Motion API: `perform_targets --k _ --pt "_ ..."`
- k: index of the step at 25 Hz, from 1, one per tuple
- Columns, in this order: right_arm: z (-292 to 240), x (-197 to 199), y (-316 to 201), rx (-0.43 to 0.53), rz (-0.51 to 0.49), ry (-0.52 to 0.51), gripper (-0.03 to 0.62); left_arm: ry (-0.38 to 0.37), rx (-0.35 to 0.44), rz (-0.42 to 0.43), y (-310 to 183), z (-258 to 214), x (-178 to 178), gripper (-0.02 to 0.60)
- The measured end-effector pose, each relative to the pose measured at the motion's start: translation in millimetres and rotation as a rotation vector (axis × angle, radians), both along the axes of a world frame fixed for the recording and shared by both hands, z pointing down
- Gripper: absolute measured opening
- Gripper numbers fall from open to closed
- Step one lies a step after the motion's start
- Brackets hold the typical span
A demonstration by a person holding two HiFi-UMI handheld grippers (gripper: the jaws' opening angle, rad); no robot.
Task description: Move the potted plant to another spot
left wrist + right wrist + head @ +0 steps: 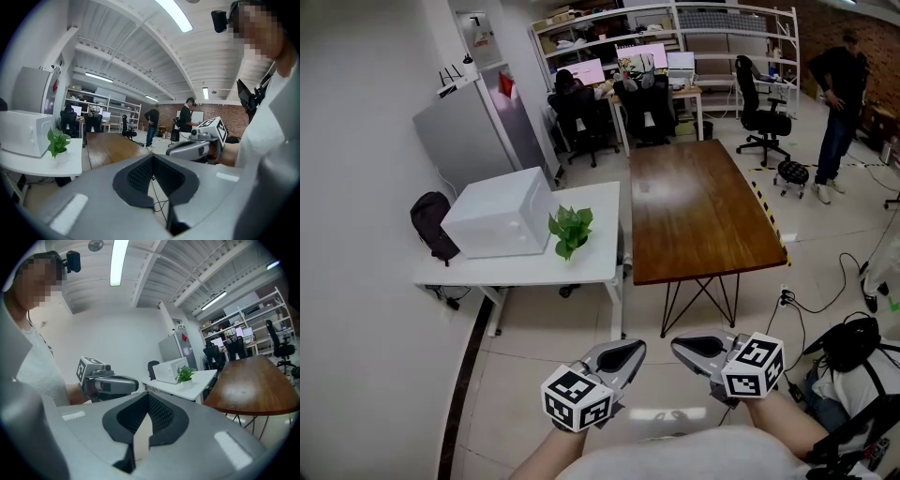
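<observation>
Two grippers sit low in the head view, side by side and both empty.
- Left gripper (623, 354): fingers closed tip to tip, nothing between them. In the left gripper view only a sliver of floor and a thin cable shows behind the tips.
- Right gripper (686, 345): fingers also closed, nothing held.

Container: a small white pot holding the potted plant (570, 230), green leaves upright. It stands on the white table (534, 270), left of centre in the head view, near the table's right edge. It is just beside the front right corner of the white microwave (499, 214) and well apart from both grippers. The microwave door is shut, so its contents cannot be seen.

Hard to make out:
- The pot is nearly lost against the white tabletop in the head view. It reads a little better in the right gripper view, mid frame.
- A black backpack (431, 225) at the table's left end is partly hidden by the table edge.
- The wooden table (698, 211) lies just right of the white one; whether the two touch cannot be told.
- A standing person (839, 103) is at the upper right, near the frame edge.
</observation>
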State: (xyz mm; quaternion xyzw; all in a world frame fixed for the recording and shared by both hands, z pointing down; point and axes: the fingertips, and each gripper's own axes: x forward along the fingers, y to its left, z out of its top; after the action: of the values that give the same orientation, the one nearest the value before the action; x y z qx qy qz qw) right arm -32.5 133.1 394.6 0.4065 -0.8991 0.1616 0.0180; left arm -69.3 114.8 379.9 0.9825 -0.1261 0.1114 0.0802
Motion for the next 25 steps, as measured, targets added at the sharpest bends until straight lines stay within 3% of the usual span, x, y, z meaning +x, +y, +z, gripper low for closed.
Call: perform_targets --k 12,25 --pt "-1 -59 11 -0.007 0.030 0.033 0.005 -0.006 -0.018 0.037 23 3 -53 -0.002" --pt "-3 -75 8 -0.002 0.052 0.068 0.004 0.001 -0.021 0.035 17 3 -69 -0.002"
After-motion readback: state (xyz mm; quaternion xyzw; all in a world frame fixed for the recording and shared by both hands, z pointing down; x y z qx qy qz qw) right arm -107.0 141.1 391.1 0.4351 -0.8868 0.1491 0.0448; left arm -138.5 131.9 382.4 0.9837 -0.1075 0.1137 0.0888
